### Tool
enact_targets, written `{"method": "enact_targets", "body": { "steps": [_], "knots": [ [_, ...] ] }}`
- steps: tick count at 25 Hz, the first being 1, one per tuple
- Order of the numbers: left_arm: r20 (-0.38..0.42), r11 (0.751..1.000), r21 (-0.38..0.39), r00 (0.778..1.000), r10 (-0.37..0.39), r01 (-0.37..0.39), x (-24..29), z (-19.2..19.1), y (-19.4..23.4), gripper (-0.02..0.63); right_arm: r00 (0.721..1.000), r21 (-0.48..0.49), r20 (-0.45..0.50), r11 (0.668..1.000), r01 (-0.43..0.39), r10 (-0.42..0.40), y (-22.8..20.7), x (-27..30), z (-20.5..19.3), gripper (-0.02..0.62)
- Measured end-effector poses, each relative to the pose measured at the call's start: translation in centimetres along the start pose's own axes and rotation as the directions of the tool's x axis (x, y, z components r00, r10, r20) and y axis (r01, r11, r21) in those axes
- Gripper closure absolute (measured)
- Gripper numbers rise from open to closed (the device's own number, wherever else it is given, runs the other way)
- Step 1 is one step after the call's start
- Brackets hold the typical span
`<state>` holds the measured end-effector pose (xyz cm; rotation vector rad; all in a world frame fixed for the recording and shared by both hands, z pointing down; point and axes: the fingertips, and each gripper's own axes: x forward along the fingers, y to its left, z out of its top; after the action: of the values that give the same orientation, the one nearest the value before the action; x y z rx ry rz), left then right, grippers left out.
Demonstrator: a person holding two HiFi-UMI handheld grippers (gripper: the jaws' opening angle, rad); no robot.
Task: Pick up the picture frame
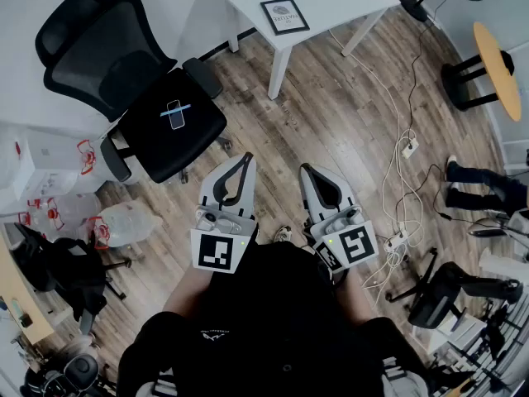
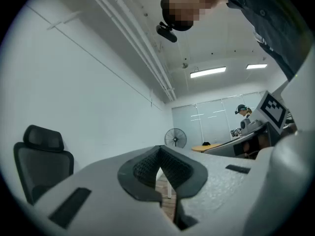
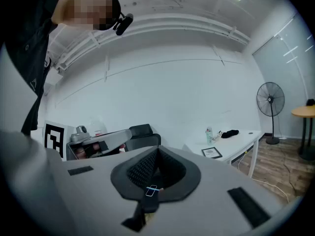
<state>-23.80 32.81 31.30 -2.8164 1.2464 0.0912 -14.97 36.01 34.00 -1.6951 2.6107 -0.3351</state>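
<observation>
The picture frame [image 1: 284, 16], black-edged with a white mat, lies flat on the white table [image 1: 331, 7] at the top of the head view; it also shows small on that table in the right gripper view [image 3: 211, 152]. My left gripper [image 1: 245, 160] and right gripper [image 1: 307, 171] are held side by side close to the person's body over the wood floor, far short of the table. Both point level and both are shut with nothing between the jaws [image 2: 158, 151] [image 3: 156, 154].
A black office chair [image 1: 157, 106] with a phone [image 1: 175, 114] on its seat stands left of the grippers. White cables and a power strip [image 1: 408, 147] run across the floor on the right. A round wooden table [image 1: 496, 69] and a standing fan [image 3: 269, 102] are at far right.
</observation>
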Motion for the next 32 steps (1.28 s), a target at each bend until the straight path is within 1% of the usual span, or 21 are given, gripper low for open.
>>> {"method": "enact_targets", "body": {
  "steps": [2, 4, 7, 10, 12, 15, 18, 22, 27, 29, 32],
  "knots": [
    [0.016, 0.999, -0.010, 0.999, 0.033, -0.033, -1.4, 0.5, -2.0, 0.600, 1.000, -0.022, 0.028, 1.000, 0.014, -0.013, 0.6, -2.8, 0.8, 0.597],
    [0.018, 0.998, -0.040, 0.999, 0.049, -0.049, -2.7, 0.6, -4.1, 0.600, 0.998, -0.037, 0.052, 0.999, 0.032, -0.030, 0.8, -5.8, 1.5, 0.597],
    [0.005, 0.995, -0.088, 0.999, 0.038, -0.037, -4.1, 1.0, -7.4, 0.600, 0.996, -0.036, 0.067, 0.997, 0.065, -0.062, 0.2, -10.2, 1.7, 0.597],
    [-0.012, 0.998, -0.066, 1.000, 0.014, -0.014, -5.9, 1.6, -11.2, 0.600, 0.994, -0.024, 0.066, 0.996, 0.087, -0.086, -0.3, -14.3, 1.3, 0.597],
    [-0.027, 0.998, -0.059, 1.000, 0.011, -0.012, -7.2, 1.5, -13.1, 0.600, 0.993, -0.018, 0.072, 0.996, 0.092, -0.090, 0.0, -16.4, 1.1, 0.597],
    [-0.032, 0.997, -0.070, 0.999, 0.032, -0.034, -9.1, 1.5, -15.1, 0.600, 0.994, -0.003, 0.081, 0.997, 0.079, -0.078, 1.1, -19.0, 0.7, 0.597],
    [-0.034, 0.995, -0.063, 0.997, 0.072, -0.074, -10.2, 1.6, -17.0, 0.600, 0.995, 0.002, 0.076, 0.998, 0.064, -0.064, 1.6, -21.3, 0.0, 0.597],
    [-0.026, 0.993, -0.078, 0.996, 0.089, -0.091, -11.0, 2.1, -18.5, 0.600, 0.995, 0.005, 0.072, 0.998, 0.068, -0.068, 2.2, -23.4, -0.2, 0.597],
    [0.005, 0.991, -0.067, 0.994, 0.113, -0.112, -11.4, 3.3, -18.9, 0.600, 0.995, -0.045, 0.092, 0.998, 0.044, -0.039, 2.9, -24.9, 0.8, 0.597],
    [0.004, 0.989, -0.078, 0.992, 0.124, -0.124, -11.5, 3.0, -18.6, 0.600, 0.994, -0.036, 0.104, 0.999, 0.032, -0.029, 2.7, -24.9, 0.9, 0.597],
    [-0.001, 0.988, -0.096, 0.993, 0.118, -0.117, -11.4, 2.0, -18.3, 0.600, 0.993, -0.014, 0.116, 1.000, 0.025, -0.023, 2.3, -24.3, 0.8, 0.597]
  ]
}}
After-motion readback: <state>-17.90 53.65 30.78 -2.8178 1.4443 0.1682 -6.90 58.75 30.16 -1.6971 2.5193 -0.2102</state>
